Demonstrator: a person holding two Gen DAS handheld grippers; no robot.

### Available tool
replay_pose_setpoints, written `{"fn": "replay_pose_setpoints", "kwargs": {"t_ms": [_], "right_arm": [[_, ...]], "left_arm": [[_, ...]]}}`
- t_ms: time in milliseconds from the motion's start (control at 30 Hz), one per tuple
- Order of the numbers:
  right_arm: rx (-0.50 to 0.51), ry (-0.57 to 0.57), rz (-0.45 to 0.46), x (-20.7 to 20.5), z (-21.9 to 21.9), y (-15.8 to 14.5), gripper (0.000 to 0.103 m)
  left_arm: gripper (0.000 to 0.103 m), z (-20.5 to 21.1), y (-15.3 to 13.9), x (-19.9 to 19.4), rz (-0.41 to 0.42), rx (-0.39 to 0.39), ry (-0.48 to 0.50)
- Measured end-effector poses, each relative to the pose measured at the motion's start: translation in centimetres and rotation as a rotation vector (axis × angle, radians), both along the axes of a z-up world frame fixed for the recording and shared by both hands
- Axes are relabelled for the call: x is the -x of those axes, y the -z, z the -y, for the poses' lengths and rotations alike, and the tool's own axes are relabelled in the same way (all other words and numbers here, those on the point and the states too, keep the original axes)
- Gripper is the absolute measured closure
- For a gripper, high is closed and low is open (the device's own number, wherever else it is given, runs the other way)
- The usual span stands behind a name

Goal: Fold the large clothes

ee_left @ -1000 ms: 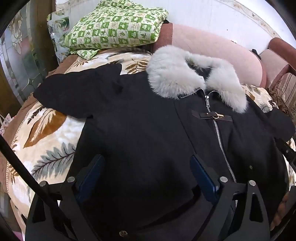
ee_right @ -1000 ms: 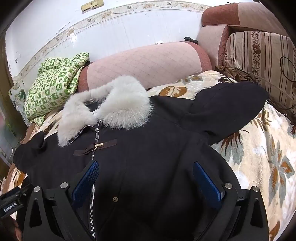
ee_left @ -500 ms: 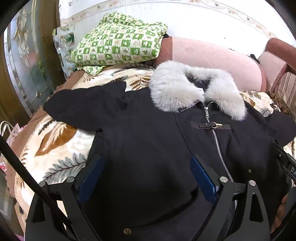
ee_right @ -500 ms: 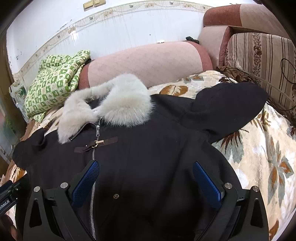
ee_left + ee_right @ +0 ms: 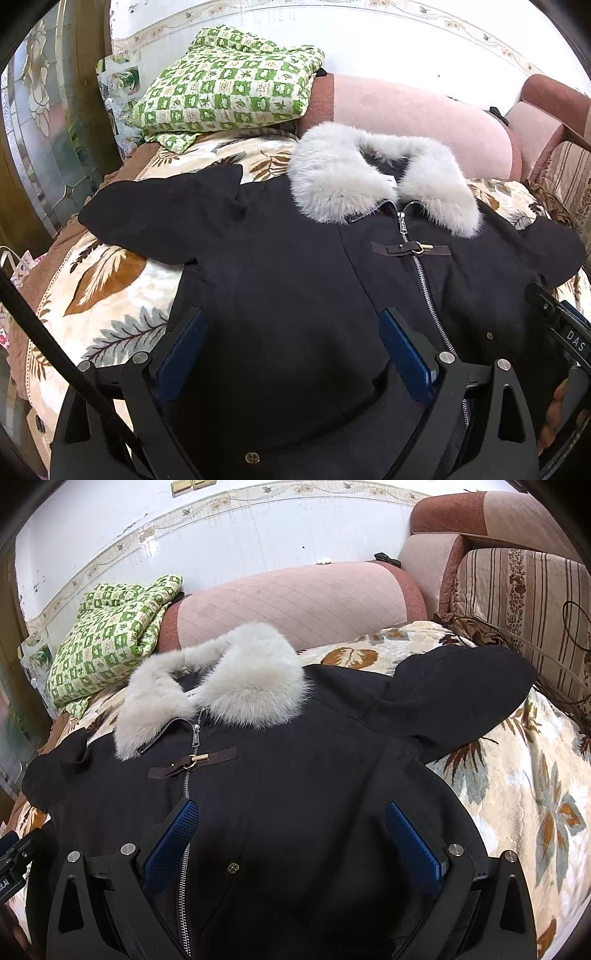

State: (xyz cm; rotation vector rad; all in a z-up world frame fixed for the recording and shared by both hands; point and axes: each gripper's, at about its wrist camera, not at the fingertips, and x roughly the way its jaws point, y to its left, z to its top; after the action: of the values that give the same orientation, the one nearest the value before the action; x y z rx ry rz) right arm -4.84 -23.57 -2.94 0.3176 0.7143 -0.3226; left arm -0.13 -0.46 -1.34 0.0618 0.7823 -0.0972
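A black coat [image 5: 303,280] with a grey fur collar [image 5: 332,184] lies front up, zipped, on a leaf-patterned blanket [image 5: 110,280]; it also shows in the right wrist view [image 5: 295,775] with its collar [image 5: 255,686]. Its left sleeve [image 5: 162,218] and right sleeve [image 5: 461,694] are spread sideways. My left gripper [image 5: 291,332] is open above the coat's left front. My right gripper [image 5: 291,823] is open above the coat's right front, beside the zipper [image 5: 186,786]. Neither holds anything.
A folded green checked quilt [image 5: 229,85] lies at the back left. A pink sofa backrest [image 5: 295,598] runs behind the coat. A striped cushion [image 5: 524,598] stands at the right. A glass door [image 5: 44,122] is at the far left.
Both grippers have drawn back and risen a little, so the coat sits lower and smaller in both views. The coat has not moved and the jaws stayed open.
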Motion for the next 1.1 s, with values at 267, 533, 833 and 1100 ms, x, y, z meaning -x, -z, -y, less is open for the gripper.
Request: {"fn": "replay_pose_setpoints", "kwargs": {"t_ms": [267,533,833,1100], "right_arm": [[0.001,0.000,0.000,0.0,0.0,0.0,0.001],[0.016,-0.003,0.006,0.1,0.0,-0.2,0.001],[0.081,-0.024,0.037,0.7,-1.2,-1.2,0.001],[0.135,-0.006,0.109,3.8,-2.6,-3.8,0.001]], "left_arm": [[0.010,-0.1,-0.1,-0.1,-0.007,0.011,0.003],[0.010,-0.7,-0.3,0.1,0.011,0.030,-0.007],[0.010,-0.9,-1.3,0.5,0.034,0.038,-0.003],[0.010,-1.3,-3.2,3.7,0.067,0.051,-0.026]]}}
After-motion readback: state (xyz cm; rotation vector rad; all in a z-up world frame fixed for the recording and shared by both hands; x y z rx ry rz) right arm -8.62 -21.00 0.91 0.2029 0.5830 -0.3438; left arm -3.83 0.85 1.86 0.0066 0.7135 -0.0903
